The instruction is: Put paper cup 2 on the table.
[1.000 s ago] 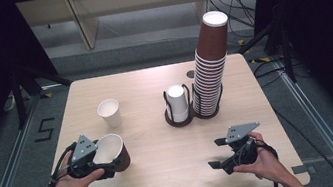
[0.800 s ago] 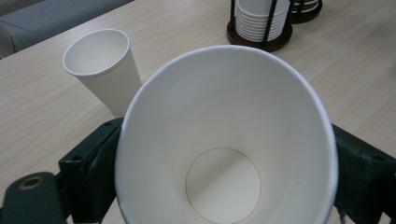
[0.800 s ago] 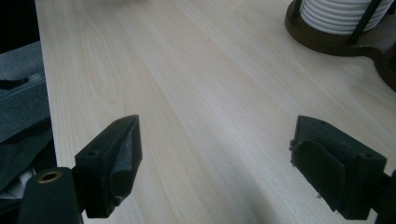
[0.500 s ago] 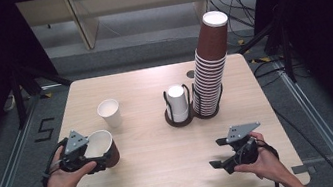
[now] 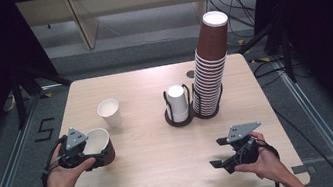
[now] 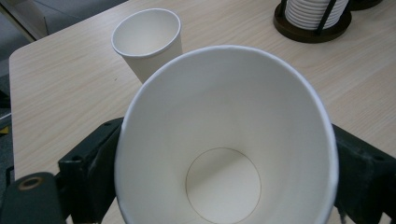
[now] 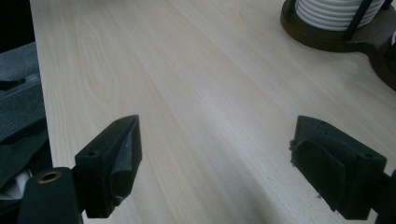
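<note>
My left gripper is shut on a brown paper cup with a white inside, held tilted just above the table's near left part. In the left gripper view the cup's open mouth faces the camera, and the two black jaws press on its sides. A single white paper cup stands upright just beyond it. Over the near right part of the table my right gripper is open, with nothing between its fingers.
A dark holder with a short stack of white cups stands at mid-table, and its base appears in the right gripper view. A tall, leaning stack of brown cups rises right beside it. The wooden table ends close behind both hands.
My left gripper has carried the brown cup a little to the left, towards the table's left edge. The right gripper has stayed where it was.
</note>
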Demonstrator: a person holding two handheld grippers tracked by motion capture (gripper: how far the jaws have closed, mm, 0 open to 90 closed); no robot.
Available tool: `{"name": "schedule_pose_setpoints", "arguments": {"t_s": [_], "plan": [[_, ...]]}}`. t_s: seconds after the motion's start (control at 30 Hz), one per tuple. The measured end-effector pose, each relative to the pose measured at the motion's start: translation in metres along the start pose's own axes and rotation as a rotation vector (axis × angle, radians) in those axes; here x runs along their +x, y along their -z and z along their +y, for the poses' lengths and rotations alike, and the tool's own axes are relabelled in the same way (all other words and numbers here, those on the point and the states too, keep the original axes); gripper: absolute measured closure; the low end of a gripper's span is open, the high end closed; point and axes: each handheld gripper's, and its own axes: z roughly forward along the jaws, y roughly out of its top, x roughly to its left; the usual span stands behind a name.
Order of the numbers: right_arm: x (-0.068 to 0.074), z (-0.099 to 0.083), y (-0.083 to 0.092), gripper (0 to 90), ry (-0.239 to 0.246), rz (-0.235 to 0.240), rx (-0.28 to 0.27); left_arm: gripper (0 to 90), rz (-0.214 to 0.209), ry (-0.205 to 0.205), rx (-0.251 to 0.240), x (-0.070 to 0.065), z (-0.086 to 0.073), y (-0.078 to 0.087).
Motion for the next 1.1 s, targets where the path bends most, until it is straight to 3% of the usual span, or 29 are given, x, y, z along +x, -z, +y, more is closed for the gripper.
{"name": "schedule_pose_setpoints", "arguments": {"t_s": [0.33,0.5,0.77,0.93,1.1], "plan": [[-0.001,-0.001,-0.001,17.4,-0.003,-0.005,0.005,10.7,0.027,0.023,0.012,0.008,0.001,-0.011],[0.000,-0.001,-0.002,17.5,-0.002,0.001,0.007,10.6,0.053,0.057,0.022,0.014,0.004,-0.026],[-0.002,-0.002,-0.003,17.5,-0.003,0.006,0.012,10.2,0.085,0.071,0.033,0.018,0.007,-0.049],[-0.002,-0.002,-0.004,17.5,0.004,0.011,0.009,9.3,0.101,0.078,0.005,0.021,0.008,-0.063],[-0.002,-0.002,-0.004,17.5,0.013,0.006,0.006,6.8,0.113,0.123,-0.061,0.021,0.004,-0.072]]}}
